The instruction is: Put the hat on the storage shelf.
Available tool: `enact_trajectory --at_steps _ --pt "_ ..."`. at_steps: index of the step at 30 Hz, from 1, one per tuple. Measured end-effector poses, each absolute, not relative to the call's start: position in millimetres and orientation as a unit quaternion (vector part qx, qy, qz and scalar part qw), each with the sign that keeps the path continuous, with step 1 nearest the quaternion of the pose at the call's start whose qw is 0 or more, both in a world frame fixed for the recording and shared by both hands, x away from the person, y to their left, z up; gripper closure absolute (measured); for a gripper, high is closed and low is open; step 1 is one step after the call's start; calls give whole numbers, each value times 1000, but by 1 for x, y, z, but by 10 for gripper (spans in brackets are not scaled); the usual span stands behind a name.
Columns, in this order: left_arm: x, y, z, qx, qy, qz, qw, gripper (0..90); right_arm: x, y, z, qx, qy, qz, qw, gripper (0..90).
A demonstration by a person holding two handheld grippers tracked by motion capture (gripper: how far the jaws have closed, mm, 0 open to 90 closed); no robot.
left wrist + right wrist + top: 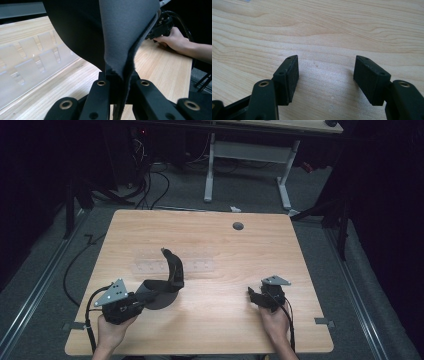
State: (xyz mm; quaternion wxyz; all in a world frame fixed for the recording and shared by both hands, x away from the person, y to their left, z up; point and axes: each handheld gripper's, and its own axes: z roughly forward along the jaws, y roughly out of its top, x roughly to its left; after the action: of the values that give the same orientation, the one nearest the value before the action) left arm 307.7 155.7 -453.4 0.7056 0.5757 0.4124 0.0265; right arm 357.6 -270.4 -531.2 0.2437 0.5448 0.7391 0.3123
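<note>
A floppy dark sheet [172, 272], black on one face and grey on the other [120, 30], curls up over the table's left half. My left gripper [145, 296] is shut on its lower edge; in the left gripper view the sheet runs down between the closed jaws [120, 77]. My right gripper [254, 296] sits low over the table's right half, apart from the sheet. Its jaws [325, 75] stand open over bare wood with nothing between them. The left gripper view also shows the right gripper [162, 25] farther off in a hand.
A clear plastic rack [195, 266] lies flat on the wooden table [225, 320] just behind the sheet, close by in the left gripper view [30, 62]. A round cable hole [238, 226] is near the far edge. A white-legged desk [250, 150] stands beyond.
</note>
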Motion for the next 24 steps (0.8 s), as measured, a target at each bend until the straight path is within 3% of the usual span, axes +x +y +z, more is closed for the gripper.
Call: enact_trajectory --at_steps 24 --pt "328 185 -429 525 436 66 728 867 358 -270 -531 544 740 312 243 368"
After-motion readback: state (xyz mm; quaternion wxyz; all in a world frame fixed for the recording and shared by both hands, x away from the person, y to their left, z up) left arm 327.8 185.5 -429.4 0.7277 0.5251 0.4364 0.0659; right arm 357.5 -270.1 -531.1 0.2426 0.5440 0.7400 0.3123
